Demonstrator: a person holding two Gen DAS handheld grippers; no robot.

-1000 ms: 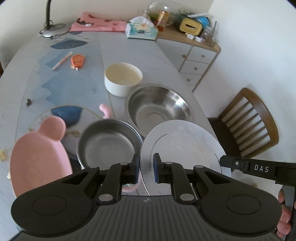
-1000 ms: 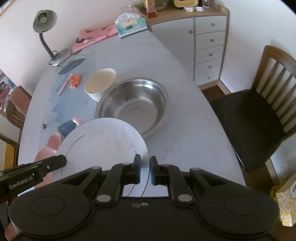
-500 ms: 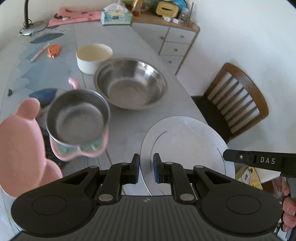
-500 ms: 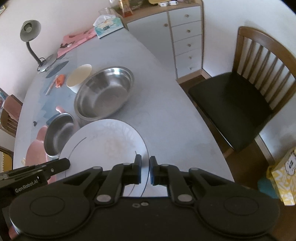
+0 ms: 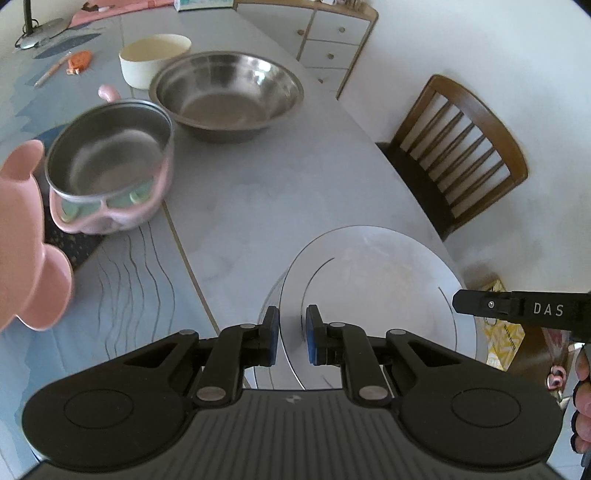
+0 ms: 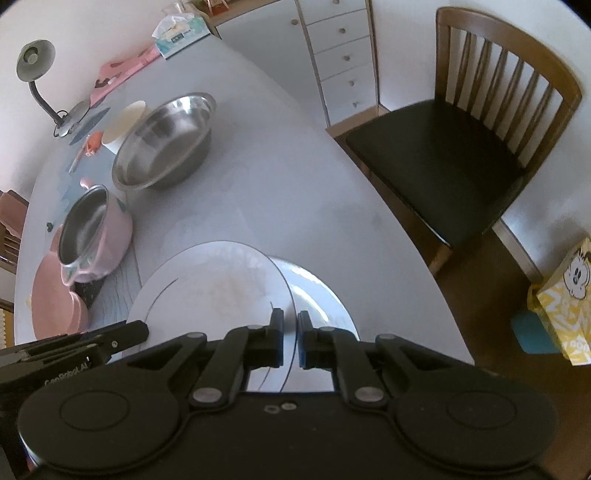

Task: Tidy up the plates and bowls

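Observation:
Both grippers hold one round white plate (image 5: 373, 291) by opposite edges, above the table's near edge. My left gripper (image 5: 290, 334) is shut on its left rim. My right gripper (image 6: 290, 339) is shut on its right rim; the plate (image 6: 210, 288) shows there above another pale plate (image 6: 317, 295). A small steel bowl in a pink holder (image 5: 110, 162) stands left, beside a pink mouse-eared plate (image 5: 22, 236). A large steel bowl (image 5: 227, 92) and a cream bowl (image 5: 155, 59) stand farther back.
A wooden chair (image 6: 465, 147) stands right of the grey table (image 5: 240, 206). A white drawer cabinet (image 6: 340, 55), tissue box (image 6: 181, 33), desk lamp (image 6: 37, 74) and orange tape (image 5: 79, 61) lie at the far end. A yellow box (image 6: 565, 299) sits on the floor.
Both grippers have pulled the white plate back toward the table's near edge, away from the bowls. The bowls now appear farther off. A second plate has come into view under it.

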